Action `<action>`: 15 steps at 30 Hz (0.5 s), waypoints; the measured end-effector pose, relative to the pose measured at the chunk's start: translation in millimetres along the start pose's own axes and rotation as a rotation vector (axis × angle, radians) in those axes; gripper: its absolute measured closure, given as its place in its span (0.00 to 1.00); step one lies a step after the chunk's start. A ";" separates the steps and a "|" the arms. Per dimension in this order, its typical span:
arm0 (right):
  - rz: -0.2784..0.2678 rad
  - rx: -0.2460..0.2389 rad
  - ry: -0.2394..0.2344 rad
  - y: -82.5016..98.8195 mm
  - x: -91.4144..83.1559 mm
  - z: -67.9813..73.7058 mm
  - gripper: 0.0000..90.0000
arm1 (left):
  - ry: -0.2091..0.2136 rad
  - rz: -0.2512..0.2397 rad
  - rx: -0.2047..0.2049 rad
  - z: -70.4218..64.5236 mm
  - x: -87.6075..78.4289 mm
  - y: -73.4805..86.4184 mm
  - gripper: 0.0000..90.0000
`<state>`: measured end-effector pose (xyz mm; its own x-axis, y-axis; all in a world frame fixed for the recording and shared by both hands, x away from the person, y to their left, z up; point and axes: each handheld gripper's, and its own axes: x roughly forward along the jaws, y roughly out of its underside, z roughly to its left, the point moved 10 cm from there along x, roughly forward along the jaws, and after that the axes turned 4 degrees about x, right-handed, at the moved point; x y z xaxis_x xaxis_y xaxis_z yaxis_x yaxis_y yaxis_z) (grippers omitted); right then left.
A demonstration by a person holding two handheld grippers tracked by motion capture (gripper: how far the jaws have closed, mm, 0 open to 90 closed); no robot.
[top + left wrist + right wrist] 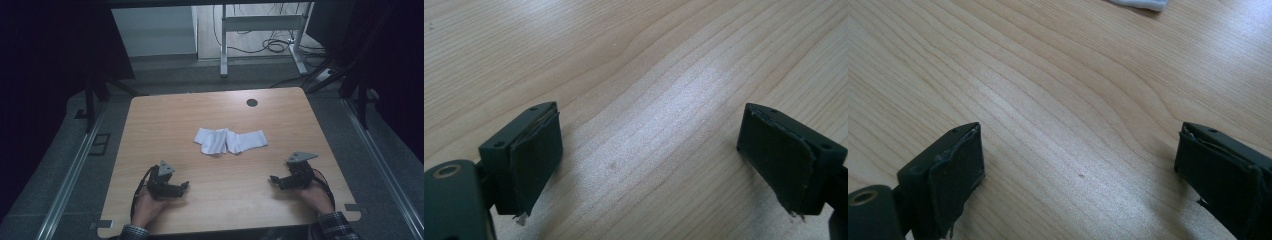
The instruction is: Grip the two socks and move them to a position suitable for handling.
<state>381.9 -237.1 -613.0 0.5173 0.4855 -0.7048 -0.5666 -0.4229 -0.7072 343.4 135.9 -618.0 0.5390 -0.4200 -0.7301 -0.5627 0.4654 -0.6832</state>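
Note:
A pair of white socks lies crumpled in the middle of the wooden table. My left gripper rests near the front left of the table, held by a hand, pointing right. Its jaws stand wide apart over bare wood, with nothing between them. My right gripper rests at the front right, pointing left, also open over bare wood. A corner of white sock shows at the top edge of the right gripper view. Both grippers are well short of the socks.
A round dark cable hole sits near the table's far edge. Beyond the table stand a white desk frame and loose cables on the floor. Metal rails run along both sides of the table.

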 end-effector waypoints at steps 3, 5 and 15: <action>0.000 0.000 0.000 0.0 0.0 0.0 0.05 | 0.000 0.000 -0.001 0.0 -0.1 0.1 0.12; 0.000 -0.002 -0.002 -0.1 0.1 0.0 0.05 | 0.001 0.000 -0.001 0.0 -0.1 0.1 0.12; 0.016 -0.002 0.005 -0.1 -0.1 0.0 0.06 | 0.002 0.001 -0.001 -0.1 -0.4 0.4 0.12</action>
<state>381.9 -237.0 -612.8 0.5118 0.4747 -0.7161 -0.5735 -0.4319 -0.6962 342.9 136.1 -618.0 0.5375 -0.4212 -0.7305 -0.5634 0.4652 -0.6828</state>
